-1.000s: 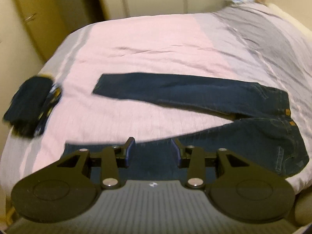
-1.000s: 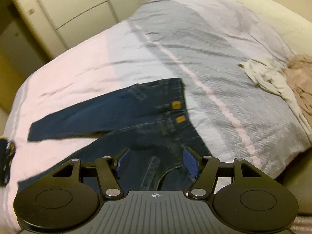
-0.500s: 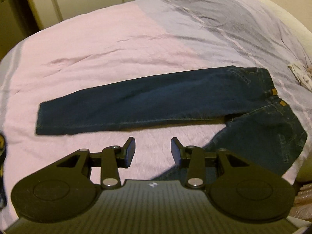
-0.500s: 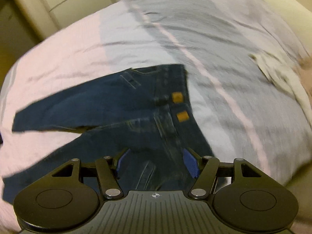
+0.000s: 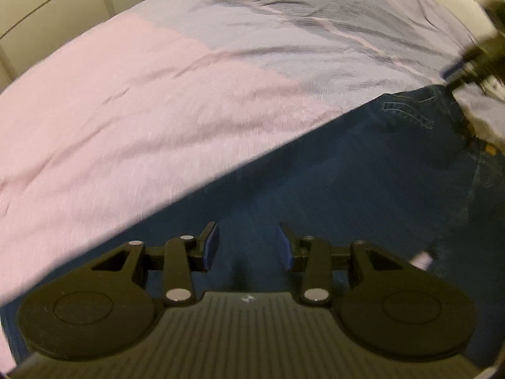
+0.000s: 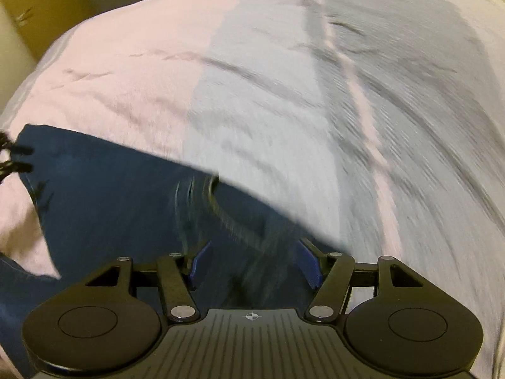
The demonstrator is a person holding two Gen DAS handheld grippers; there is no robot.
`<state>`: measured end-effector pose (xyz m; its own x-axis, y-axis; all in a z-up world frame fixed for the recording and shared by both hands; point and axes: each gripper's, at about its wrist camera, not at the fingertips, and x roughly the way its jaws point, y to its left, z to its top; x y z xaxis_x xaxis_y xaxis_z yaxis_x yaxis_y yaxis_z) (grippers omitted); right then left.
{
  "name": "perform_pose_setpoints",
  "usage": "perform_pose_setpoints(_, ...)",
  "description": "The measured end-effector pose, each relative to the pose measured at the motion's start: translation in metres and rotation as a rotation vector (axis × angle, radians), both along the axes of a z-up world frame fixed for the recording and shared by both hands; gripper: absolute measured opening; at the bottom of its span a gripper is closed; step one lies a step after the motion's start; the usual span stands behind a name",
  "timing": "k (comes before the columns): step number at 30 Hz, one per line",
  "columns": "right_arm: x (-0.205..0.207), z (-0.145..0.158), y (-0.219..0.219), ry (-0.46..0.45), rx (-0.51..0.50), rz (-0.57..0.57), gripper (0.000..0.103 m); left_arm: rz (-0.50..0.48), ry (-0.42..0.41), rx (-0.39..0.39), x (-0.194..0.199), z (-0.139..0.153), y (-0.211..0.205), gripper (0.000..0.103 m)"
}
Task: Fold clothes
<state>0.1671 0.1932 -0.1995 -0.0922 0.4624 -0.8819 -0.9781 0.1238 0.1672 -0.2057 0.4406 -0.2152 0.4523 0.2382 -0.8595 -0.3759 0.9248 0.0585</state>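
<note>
Dark blue jeans lie flat on the bed. In the left wrist view my left gripper is open, low over a leg of the jeans, nothing between its blue pads. In the right wrist view my right gripper is open, close over the waist end of the jeans, and the denim there is blurred. The right gripper also shows at the far right edge of the left wrist view, by the waistband. The left gripper shows at the left edge of the right wrist view, near the leg end.
The bed cover is pink on one side and grey-lilac on the other, with light creases. Cream cupboard doors stand beyond the bed. A wooden cabinet stands at the far left corner.
Both grippers have dropped down close to the jeans, the left over the far leg, the right over the waist. Both stay open. The jeans have not moved.
</note>
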Motion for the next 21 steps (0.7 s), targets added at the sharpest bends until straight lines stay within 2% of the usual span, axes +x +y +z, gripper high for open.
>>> perform_pose_setpoints(3,0.017,-0.026,0.034,0.055,-0.048,0.098,0.057,-0.067,0.007,0.002,0.020,-0.019,0.026,0.036)
perform_pose_setpoints(4,0.022,-0.036,0.043,0.082,-0.068,0.127,0.047,-0.084,0.007,-0.005,0.025,-0.024,0.034,0.036)
perform_pose_setpoints(5,0.027,-0.045,0.050,0.107,-0.087,0.148,0.044,-0.100,0.006,-0.014,0.029,-0.029,0.042,0.036)
perform_pose_setpoints(8,0.039,-0.065,0.063,0.164,-0.125,0.196,0.044,-0.149,0.017,-0.029,0.036,-0.042,0.063,0.037)
perform_pose_setpoints(11,0.045,-0.074,0.070,0.197,-0.141,0.220,0.045,-0.207,0.062,-0.047,0.038,-0.057,0.078,0.040)
perform_pose_setpoints(15,0.044,-0.074,0.074,0.192,-0.166,0.231,0.044,-0.268,0.099,-0.065,0.039,-0.076,0.089,0.040)
perform_pose_setpoints(17,0.041,-0.072,0.077,0.172,-0.177,0.240,0.025,-0.291,0.106,-0.051,0.039,-0.079,0.085,0.034)
perform_pose_setpoints(18,0.039,-0.069,0.080,0.161,-0.181,0.243,0.021,-0.302,0.110,-0.042,0.039,-0.081,0.083,0.013)
perform_pose_setpoints(19,0.036,-0.064,0.079,0.137,-0.175,0.245,0.013,-0.314,0.110,-0.012,0.038,-0.080,0.078,0.008)
perform_pose_setpoints(20,0.032,-0.057,0.077,0.105,-0.161,0.249,0.006,-0.325,0.109,0.030,0.036,-0.078,0.072,0.007)
perform_pose_setpoints(21,0.028,-0.050,0.075,0.072,-0.148,0.254,0.004,-0.326,0.100,0.065,0.032,-0.073,0.065,0.005)
